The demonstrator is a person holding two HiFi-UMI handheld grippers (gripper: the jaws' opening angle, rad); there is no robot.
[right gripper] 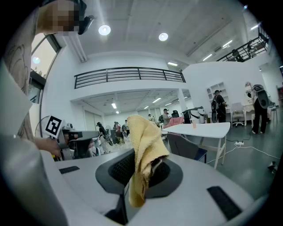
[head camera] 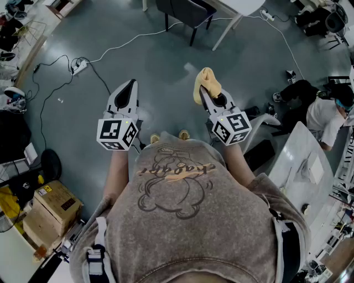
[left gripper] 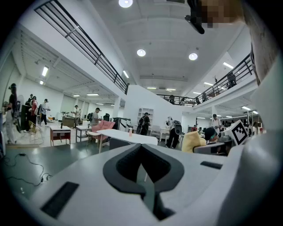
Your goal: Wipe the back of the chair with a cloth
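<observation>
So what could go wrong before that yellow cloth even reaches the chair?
The white cable lies across the floor between the person and the chair; feet could catch it. The right gripper pinches only part of the yellow cloth, so it might slip out when rubbed.

Round ceiling lamps (left gripper: pixel 141 52) high above the jaws give bright, even light and soft shadows; gripper views bow into black corners, the left gripper (left gripper: pixel 144 174) blurred up close.

In right tongs (head camera: pixel 203 92): cloth (head camera: pixel 207 80); left tongs (head camera: pixel 130 86) alongside at left; chair (head camera: pixel 185 11) ahead.
</observation>
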